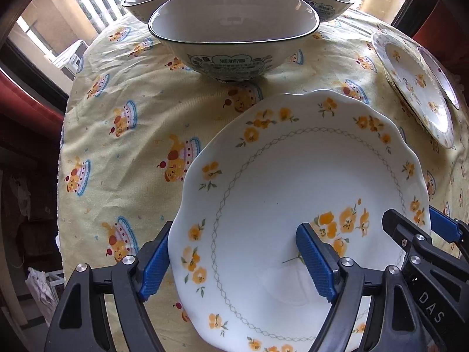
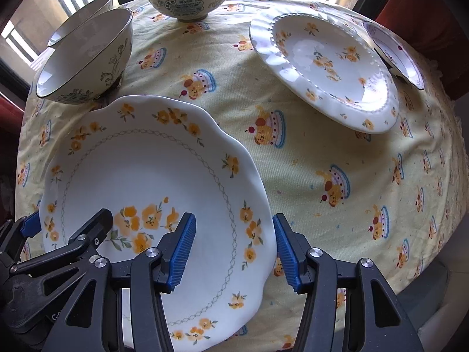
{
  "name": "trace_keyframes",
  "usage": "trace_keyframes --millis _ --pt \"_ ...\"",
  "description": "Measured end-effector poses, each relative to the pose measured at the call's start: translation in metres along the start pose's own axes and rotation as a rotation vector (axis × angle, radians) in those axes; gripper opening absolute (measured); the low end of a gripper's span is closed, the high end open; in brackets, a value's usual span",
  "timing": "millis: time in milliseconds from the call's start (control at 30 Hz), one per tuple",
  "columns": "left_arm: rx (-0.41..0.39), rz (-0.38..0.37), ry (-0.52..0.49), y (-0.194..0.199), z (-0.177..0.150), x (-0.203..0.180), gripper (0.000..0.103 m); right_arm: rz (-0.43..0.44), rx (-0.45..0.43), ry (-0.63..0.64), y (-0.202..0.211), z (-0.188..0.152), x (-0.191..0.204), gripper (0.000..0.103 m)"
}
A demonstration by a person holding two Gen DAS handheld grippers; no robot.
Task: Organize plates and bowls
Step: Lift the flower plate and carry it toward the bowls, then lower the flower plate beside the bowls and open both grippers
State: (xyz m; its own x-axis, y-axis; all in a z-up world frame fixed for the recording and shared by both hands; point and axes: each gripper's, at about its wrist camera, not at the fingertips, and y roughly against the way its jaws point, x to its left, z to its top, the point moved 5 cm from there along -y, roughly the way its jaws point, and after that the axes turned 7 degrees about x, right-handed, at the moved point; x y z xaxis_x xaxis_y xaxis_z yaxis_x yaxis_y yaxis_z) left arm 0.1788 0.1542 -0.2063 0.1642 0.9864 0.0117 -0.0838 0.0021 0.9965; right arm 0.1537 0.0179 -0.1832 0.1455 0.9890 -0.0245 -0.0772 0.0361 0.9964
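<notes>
A large white plate [image 1: 278, 190] [image 2: 146, 170] with orange flowers and a wavy rim lies on the yellow tablecloth [image 1: 132, 102]. My left gripper [image 1: 236, 237] straddles its left rim, one blue pad outside and one over the plate's inside. On the opposite side, my right gripper [image 2: 234, 234] straddles the right rim the same way. Both stand open with clear gaps to the rim. Three white bowls with dark rims [image 1: 234, 29] [image 2: 85, 55] stand behind the plate. Each gripper shows at the edge of the other's view.
A second flowered plate with a beaded rim [image 2: 322, 67] [image 1: 416, 88] lies at the back right, a small dark-rimmed dish [image 2: 395, 55] beside it. The round table's cloth [image 2: 322, 161] drops off at the edges. Red chairs and a window railing stand around.
</notes>
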Motion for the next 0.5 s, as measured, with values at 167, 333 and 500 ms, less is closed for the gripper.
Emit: trace_keyframes --millis 167,333,500 --pt "-0.002 -0.036 0.046 0.011 -0.001 0.003 0.087 0.045 0.002 -0.018 0.011 0.003 -0.003 0.062" --pt "-0.026 -0.012 0.037 0.027 -0.002 0.006 0.090 0.063 -0.018 0.006 0.030 0.005 -0.005 0.065" --pt "-0.056 0.006 0.047 0.045 -0.002 0.005 0.092 0.081 -0.043 0.026 0.044 0.006 -0.009 0.068"
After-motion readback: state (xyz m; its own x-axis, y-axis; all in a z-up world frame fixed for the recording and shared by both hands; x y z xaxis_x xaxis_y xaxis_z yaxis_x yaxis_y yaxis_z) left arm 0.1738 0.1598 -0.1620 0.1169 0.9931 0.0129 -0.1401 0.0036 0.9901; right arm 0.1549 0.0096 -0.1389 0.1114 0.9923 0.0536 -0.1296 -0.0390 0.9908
